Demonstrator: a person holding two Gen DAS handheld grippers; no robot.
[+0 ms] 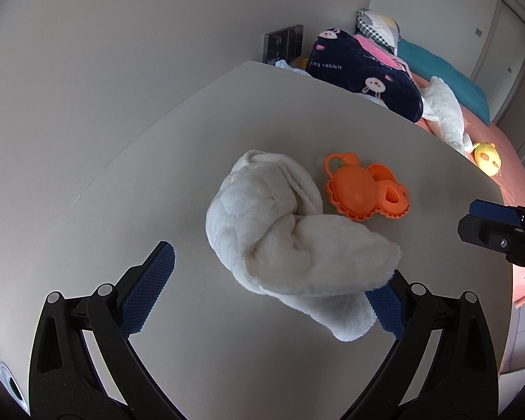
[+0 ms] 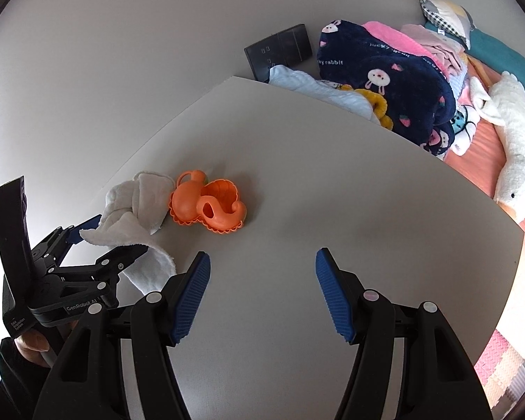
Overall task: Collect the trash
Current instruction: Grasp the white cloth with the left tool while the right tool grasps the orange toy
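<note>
The left gripper (image 1: pixel 269 290) stands spread around the white cloth (image 1: pixel 283 231); close squarely on its bunched middle. The right gripper (image 2: pixel 262 294), spread, holds nothing.

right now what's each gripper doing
left gripper: open, crumpled white terry cloth between its jaws
right gripper: open, holding nothing

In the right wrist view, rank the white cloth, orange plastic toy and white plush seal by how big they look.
1. White plush seal, though farthest away.
2. White cloth.
3. Orange plastic toy, close behind the cloth in apparent size.
</note>
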